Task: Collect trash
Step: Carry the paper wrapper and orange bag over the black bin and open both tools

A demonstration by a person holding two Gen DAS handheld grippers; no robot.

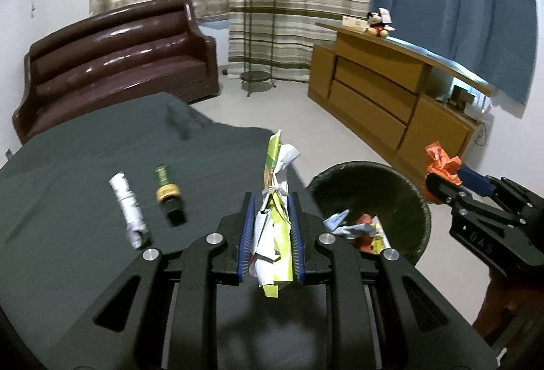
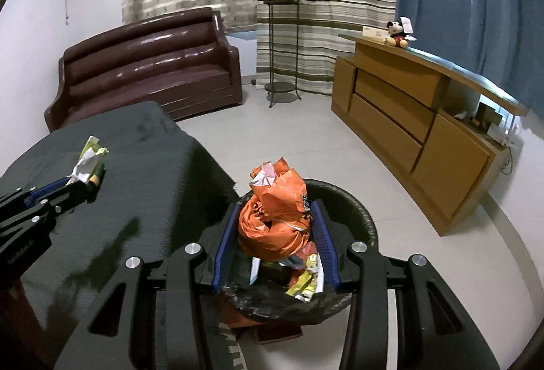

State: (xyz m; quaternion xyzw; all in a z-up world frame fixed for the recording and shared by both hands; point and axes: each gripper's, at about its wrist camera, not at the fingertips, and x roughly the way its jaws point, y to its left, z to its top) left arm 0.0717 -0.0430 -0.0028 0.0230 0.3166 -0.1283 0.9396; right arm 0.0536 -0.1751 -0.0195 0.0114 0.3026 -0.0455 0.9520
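The left gripper (image 1: 270, 227) has its fingers (image 1: 246, 234) pinching a flattened bundle of green and white wrapper (image 1: 273, 217). The bundle stands nearly upright between the blue pads, with its long axis running along the fingers and away from the camera; its narrow top pokes out past the fingertips and its crumpled lower end hangs down behind the pads. It is held over the right edge of the dark bench (image 1: 85, 159), near the rim of the black bin (image 1: 370, 196).

The right gripper (image 2: 277, 234) has its fingers (image 2: 226, 244) closed part-way on a crumpled orange plastic bag (image 2: 272, 217). The bag is a rounded wad with no clear long axis, though a twisted peak of it points up and away from the camera. It hangs directly above the open bin (image 2: 360, 213), which already holds orange, yellow and white scraps.

On the bench two more pieces lie well apart from the grippers: a rolled white paper (image 1: 129, 210) and a small green and gold bottle (image 1: 168, 193). They lie just beside each other, roughly parallel, long axes running toward and away from the camera. The bottle's dark end points toward the camera.
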